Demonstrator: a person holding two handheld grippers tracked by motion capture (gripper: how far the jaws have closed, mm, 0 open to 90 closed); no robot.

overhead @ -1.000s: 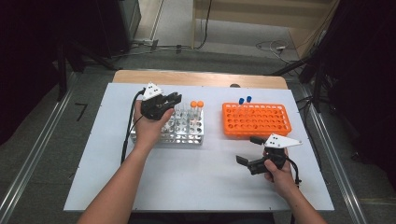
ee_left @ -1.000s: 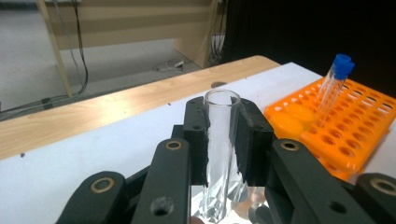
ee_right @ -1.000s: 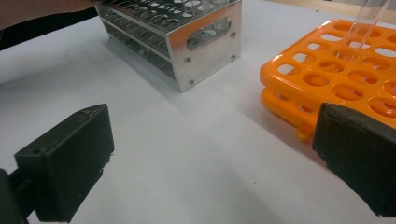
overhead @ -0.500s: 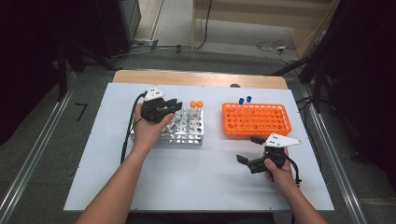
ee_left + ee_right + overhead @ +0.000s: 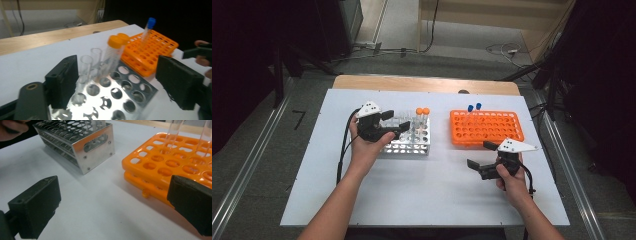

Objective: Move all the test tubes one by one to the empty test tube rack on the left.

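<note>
Table (image 5: 422,200) carries two racks side by side, well apart: metal rack (image 5: 412,140) on the left, plastic rack (image 5: 492,131) on the right. In metal rack: two capped tubes (image 5: 422,120) upright at its far right part, a few open tubes (image 5: 86,66) just left of them. In plastic rack: two capped tubes (image 5: 473,111) at far left edge. Left gripper (image 5: 394,125) sits over metal rack's left part, w/ nothing betw. its jaws. Right gripper (image 5: 479,155) lies near front of plastic rack, twd the person's side.
</note>
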